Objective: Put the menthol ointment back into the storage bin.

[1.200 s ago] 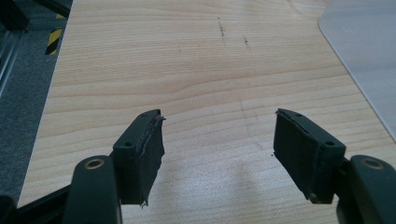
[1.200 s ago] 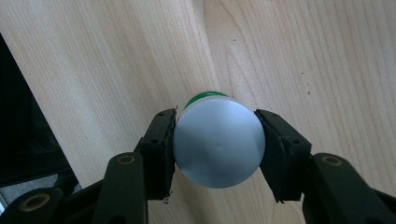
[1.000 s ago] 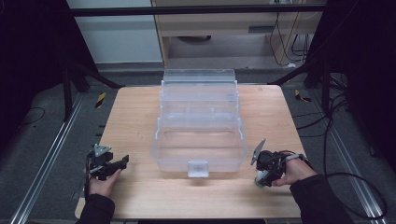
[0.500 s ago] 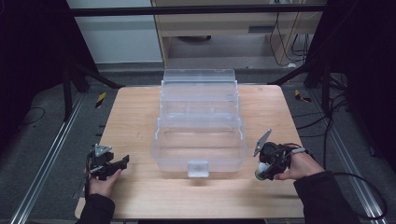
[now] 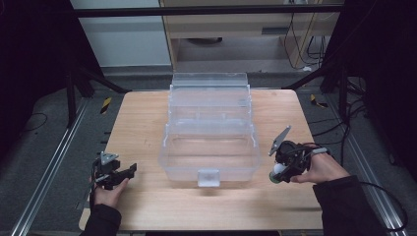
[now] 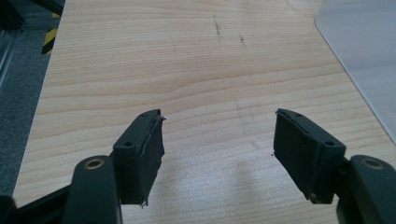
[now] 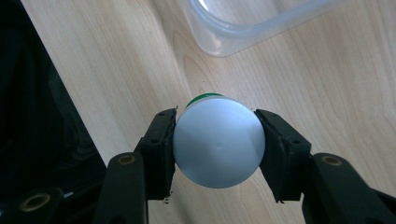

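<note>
Nearest the person, at the near left of the clear plastic box (image 5: 210, 140), the left hand-held gripper (image 5: 123, 174) rested low over the wooden surface (image 5: 142, 123), held in a hand in a dark sleeve. In the left gripper view its two black jaws stood wide apart with bare wood between them, so it was released and held nothing; a pale corner of the box showed at the upper right of that view (image 6: 364, 51).

To the near right of the box, the right hand-held gripper (image 5: 276, 175) was clenched on a small round container (image 5: 278, 173) with a white face and a green rim. In the right gripper view the container (image 7: 218, 141) sat squarely between the pads (image 7: 161, 149), one pressing on each side of it, its flat white end turned toward the camera and a sliver of green showing behind its top edge. It was held above the surface, just beside the box's near right corner and apart from it. A grey three-cornered plate (image 5: 279, 139) stood up from the top of this gripper.

The box stood in the middle of the surface, open, its tiers stepping back away from the person, with a small latch (image 5: 208, 177) on its near wall. Beyond the far edge of the surface, behind the box, stood a pale cabinet (image 5: 236, 34).
</note>
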`<state>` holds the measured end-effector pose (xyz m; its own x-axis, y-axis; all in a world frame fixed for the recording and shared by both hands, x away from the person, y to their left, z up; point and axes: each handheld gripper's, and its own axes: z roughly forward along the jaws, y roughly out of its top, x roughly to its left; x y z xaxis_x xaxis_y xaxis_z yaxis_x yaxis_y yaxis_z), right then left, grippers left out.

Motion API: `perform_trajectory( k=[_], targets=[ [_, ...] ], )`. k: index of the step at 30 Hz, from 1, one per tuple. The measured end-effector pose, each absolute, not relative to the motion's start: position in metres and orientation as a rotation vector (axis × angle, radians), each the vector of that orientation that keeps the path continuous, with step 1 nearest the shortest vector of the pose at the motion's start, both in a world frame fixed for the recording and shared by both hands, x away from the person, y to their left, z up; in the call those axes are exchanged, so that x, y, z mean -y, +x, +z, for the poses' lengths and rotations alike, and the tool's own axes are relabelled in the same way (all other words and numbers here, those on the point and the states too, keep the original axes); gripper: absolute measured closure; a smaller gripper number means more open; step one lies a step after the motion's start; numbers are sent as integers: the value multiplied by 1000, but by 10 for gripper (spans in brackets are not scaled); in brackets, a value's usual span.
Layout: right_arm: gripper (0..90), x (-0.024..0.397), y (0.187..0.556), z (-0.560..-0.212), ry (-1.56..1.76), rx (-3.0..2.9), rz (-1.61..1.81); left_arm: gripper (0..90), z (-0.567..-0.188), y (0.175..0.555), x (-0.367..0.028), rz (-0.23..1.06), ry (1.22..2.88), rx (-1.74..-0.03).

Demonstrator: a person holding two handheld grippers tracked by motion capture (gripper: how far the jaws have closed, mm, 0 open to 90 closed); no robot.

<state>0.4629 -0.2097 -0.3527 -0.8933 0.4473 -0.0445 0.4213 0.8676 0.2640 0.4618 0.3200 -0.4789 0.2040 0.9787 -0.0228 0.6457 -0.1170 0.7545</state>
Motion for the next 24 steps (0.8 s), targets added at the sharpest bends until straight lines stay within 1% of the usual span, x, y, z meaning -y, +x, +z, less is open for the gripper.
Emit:
perform_trajectory(
  k=[24],
  targets=[
    [504, 185, 479, -306, 650, -2905, 415, 329, -479, 462, -320, 665, 1838, -1513]
  ],
)
